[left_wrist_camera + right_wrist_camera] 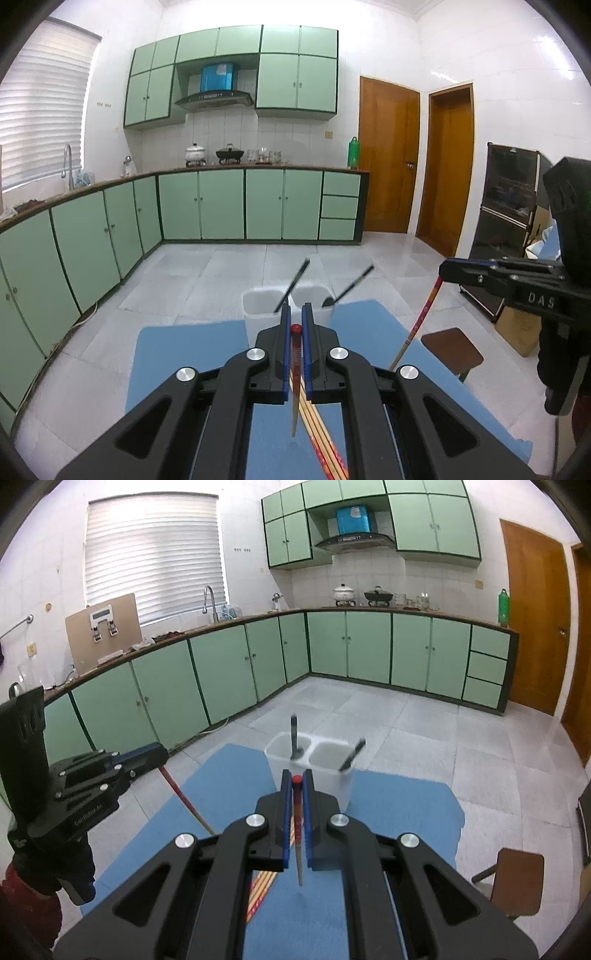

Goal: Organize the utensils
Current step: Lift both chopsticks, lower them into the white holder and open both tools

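On the mat [399, 805] stands a two-part holder [343, 775], one dark utensil [294, 734] in its left part, another [352, 755] in its right. Nearer, loose chopsticks [317, 424] lie on the mat. Each gripper [296, 314] [296, 775] holds one chopstick [295, 369] [297, 819] above the mat, before the holder.

Open air above the blue mat [192, 354], nothing standing on its near side. Straight ahead, a white two-compartment holder [325, 771], dark handles [294, 734] jutting up and out of both wells. More chopsticks [321, 435] lying flat below. A brown stool [452, 349] just off the right edge.
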The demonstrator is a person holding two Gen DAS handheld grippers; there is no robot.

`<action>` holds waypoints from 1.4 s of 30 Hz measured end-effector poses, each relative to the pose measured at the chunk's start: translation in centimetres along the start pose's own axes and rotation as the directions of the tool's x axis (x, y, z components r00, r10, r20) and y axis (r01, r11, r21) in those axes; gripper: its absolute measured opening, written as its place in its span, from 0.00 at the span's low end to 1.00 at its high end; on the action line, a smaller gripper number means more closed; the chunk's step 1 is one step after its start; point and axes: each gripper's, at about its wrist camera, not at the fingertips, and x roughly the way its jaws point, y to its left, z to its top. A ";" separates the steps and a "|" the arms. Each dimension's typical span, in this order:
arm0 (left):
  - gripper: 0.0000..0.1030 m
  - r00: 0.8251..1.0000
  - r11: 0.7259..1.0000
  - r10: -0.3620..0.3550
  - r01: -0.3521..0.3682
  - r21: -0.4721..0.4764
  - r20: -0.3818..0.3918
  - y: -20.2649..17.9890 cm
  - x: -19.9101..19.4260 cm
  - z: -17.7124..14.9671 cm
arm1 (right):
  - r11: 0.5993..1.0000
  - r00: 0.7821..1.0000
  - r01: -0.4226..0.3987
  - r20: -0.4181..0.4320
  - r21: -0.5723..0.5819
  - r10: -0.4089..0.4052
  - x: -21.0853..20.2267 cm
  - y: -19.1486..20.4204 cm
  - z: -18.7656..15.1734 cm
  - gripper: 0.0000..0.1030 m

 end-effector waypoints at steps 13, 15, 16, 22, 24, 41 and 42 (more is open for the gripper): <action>0.05 0.973 0.998 0.045 -0.052 0.023 0.228 1.6 1.8 11.1 | 0.999 0.978 0.024 0.208 0.031 -0.030 0.3 -3.7 11.2 0.05; 0.05 0.970 0.998 0.047 -0.054 0.022 0.239 1.8 3.5 12.3 | 0.999 0.975 0.041 0.217 0.028 -0.047 1.3 -4.2 12.1 0.05; 0.05 0.969 0.998 0.051 -0.058 0.021 0.240 1.9 4.2 12.5 | 0.998 0.974 0.057 0.219 0.027 -0.062 2.0 -4.4 12.4 0.05; 0.05 0.977 0.999 0.049 -0.048 -0.008 0.207 2.3 9.3 11.6 | 0.996 0.982 0.084 0.166 0.035 -0.088 7.3 -5.5 11.6 0.05; 0.05 0.981 0.999 0.043 -0.043 -0.007 0.189 2.3 10.8 10.6 | 0.995 0.985 0.093 0.140 0.039 -0.097 9.2 -5.8 10.7 0.05; 0.45 0.998 1.000 0.026 -0.026 0.003 0.060 2.4 10.1 6.5 | 0.987 0.987 0.132 0.083 0.090 -0.139 8.9 -6.1 5.8 0.50; 0.47 0.998 1.000 0.028 -0.028 -0.002 0.060 2.3 9.6 6.3 | 0.986 0.986 0.137 0.088 0.091 -0.145 8.4 -6.1 5.5 0.55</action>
